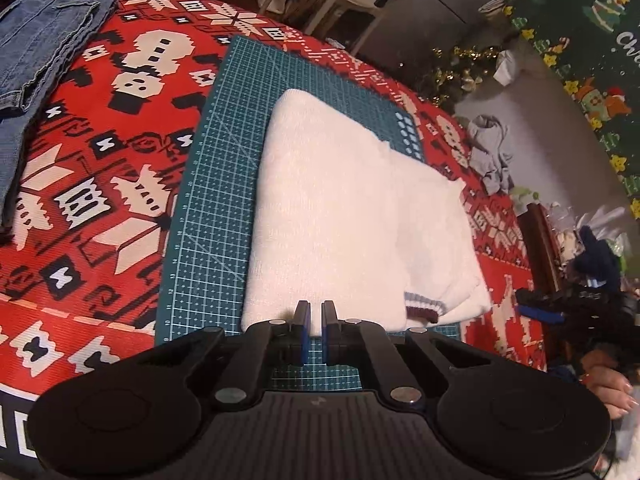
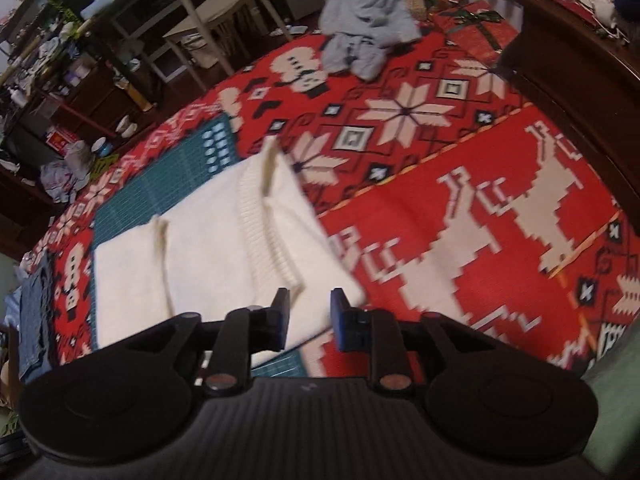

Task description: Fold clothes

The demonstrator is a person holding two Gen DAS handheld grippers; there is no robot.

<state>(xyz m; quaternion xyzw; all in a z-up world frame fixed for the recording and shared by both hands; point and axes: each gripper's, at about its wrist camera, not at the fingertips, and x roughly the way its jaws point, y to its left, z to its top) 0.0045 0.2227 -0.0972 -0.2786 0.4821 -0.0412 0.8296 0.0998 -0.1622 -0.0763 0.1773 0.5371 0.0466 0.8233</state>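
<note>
A white knit sweater (image 1: 332, 208) lies folded into a rectangle on a green cutting mat (image 1: 208, 200). A striped cuff (image 1: 424, 308) pokes out at its near right corner. My left gripper (image 1: 316, 308) hovers over the sweater's near edge, its fingers drawn together to a thin slit with no cloth pinched. In the right wrist view the sweater (image 2: 208, 248) shows its ribbed hem and folded layers. My right gripper (image 2: 310, 300) is open, with its fingertips just above the sweater's near corner and nothing between them.
A red patterned cloth (image 1: 100, 160) covers the table. Folded blue jeans (image 1: 36, 52) lie at the far left. A crumpled grey garment (image 2: 364, 28) sits at the far edge. Dark wooden furniture (image 2: 580, 72) stands at the right. A person's hand (image 1: 608, 384) shows at the right.
</note>
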